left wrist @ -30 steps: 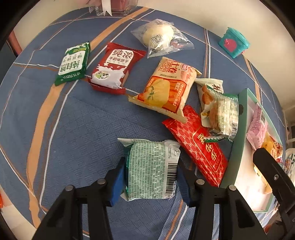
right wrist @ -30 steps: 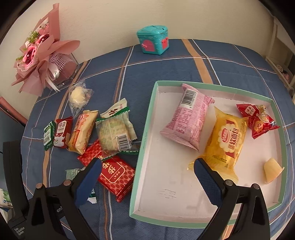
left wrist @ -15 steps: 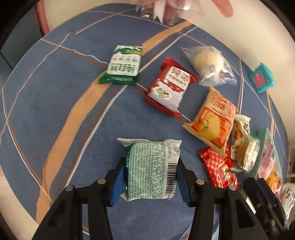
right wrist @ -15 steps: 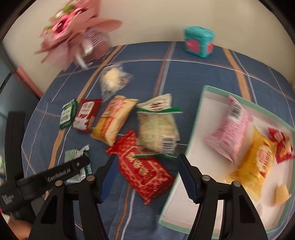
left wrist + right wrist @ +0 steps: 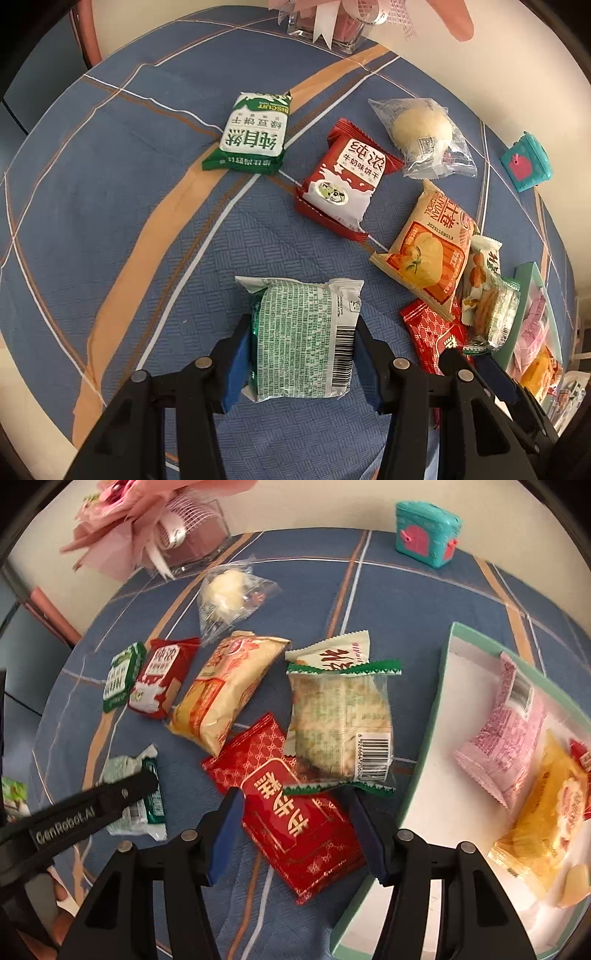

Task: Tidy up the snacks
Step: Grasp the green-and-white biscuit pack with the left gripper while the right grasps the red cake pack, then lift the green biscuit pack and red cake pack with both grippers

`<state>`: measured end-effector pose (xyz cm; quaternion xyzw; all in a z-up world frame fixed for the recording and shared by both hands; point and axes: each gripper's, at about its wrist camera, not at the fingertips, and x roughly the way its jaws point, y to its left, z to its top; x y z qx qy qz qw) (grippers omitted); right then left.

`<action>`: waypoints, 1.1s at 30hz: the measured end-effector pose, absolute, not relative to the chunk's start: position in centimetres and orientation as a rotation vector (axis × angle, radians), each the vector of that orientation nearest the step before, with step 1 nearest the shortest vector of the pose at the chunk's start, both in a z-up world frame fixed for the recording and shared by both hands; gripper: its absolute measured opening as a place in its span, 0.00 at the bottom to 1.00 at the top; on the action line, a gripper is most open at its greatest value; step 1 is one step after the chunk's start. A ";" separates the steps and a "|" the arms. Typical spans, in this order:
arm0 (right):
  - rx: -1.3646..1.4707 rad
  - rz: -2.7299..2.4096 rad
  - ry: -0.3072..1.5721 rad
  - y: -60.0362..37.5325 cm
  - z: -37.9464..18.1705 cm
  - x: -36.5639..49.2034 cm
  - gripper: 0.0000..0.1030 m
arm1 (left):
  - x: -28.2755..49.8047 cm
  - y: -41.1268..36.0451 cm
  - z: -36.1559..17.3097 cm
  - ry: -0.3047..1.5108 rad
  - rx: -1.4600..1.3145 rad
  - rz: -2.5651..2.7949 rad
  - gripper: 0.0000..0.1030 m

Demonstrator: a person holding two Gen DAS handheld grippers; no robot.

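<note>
left gripper (image 5: 301,354) jaws pinching green-white packet (image 5: 303,339) by its sides; right gripper (image 5: 297,829) jaws spread astride red packet (image 5: 295,808), just left of tray (image 5: 424,746). packets look light, crinkly, slippery; grip mid-body.

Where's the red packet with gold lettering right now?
Right wrist view, low centre: the red packet lies on the blue cloth between the right gripper fingers, partly under the green-edged cracker pack, left of the tray.

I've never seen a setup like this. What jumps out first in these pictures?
Bright snack packets lie strewn over a blue plaid tablecloth, and the left gripper is clamped on a green-and-white packet. The right gripper is open, its fingers either side of a red packet. To the right, a green-rimmed tray already holds pink and yellow packets.
</note>
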<state>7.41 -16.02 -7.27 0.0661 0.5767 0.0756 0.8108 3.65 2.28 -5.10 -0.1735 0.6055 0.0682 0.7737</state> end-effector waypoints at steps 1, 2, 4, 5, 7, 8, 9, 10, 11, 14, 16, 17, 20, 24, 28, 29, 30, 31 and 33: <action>0.147 0.163 1.233 -16.1 -7.3 7.5 0.59 | 3.8 2.1 -5.2 1.311 -0.373 0.147 0.52; 0.143 0.163 1.238 -16.1 -7.4 7.6 0.59 | 3.8 2.1 -5.2 1.311 -0.369 0.147 0.52; 0.147 0.172 1.249 -16.1 -7.4 7.6 0.59 | 4.0 2.1 -5.3 1.312 -0.367 0.151 0.52; 0.158 0.181 1.259 -16.1 -7.4 7.6 0.59 | 4.0 2.1 -5.2 1.312 -0.368 0.153 0.52; 0.185 0.195 1.281 -16.0 -7.3 7.5 0.59 | 4.0 2.1 -5.1 1.311 -0.366 0.153 0.52; 0.206 0.202 1.296 -16.0 -7.4 7.5 0.59 | 3.9 2.0 -5.0 1.309 -0.362 0.152 0.52; 0.219 0.209 1.306 -15.8 -7.5 7.2 0.59 | 3.9 2.1 -4.9 1.308 -0.360 0.151 0.52; 0.228 0.216 1.316 -15.7 -7.6 7.2 0.59 | 3.9 2.1 -4.8 1.308 -0.359 0.150 0.52; 0.234 0.222 1.324 -15.6 -7.6 7.0 0.59 | 3.9 2.1 -4.7 1.309 -0.360 0.151 0.52; 0.237 0.244 1.344 -14.9 -7.6 6.5 0.59 | 3.8 2.3 -4.7 1.312 -0.367 0.151 0.52; 0.221 0.249 1.341 -14.5 -7.4 6.3 0.59 | 3.7 2.5 -4.7 1.312 -0.369 0.150 0.52; 0.206 0.245 1.335 -14.2 -7.3 6.3 0.59 | 3.7 2.6 -4.6 1.312 -0.370 0.150 0.52; 0.150 0.223 1.313 -13.3 -7.0 6.3 0.59 | 3.6 2.9 -4.8 1.312 -0.374 0.153 0.52; 0.061 0.198 1.300 -11.3 -7.4 6.8 0.59 | 3.7 3.3 -5.0 1.314 -0.380 0.160 0.52; -0.024 0.170 1.299 -10.0 -8.0 6.7 0.59 | 3.6 3.7 -5.1 1.313 -0.375 0.169 0.52; -0.032 0.168 1.297 -9.9 -8.0 6.6 0.59 | 3.7 3.7 -5.1 1.313 -0.374 0.169 0.52; -0.041 0.166 1.294 -9.0 -8.1 5.9 0.59 | 3.7 3.7 -5.2 1.314 -0.371 0.170 0.52; -0.050 0.161 1.293 -8.7 -8.1 5.7 0.59 | 3.7 3.7 -5.2 1.314 -0.368 0.170 0.52; -0.044 0.147 1.298 -9.0 -8.2 5.6 0.59 | 3.8 3.6 -5.2 1.315 -0.365 0.167 0.52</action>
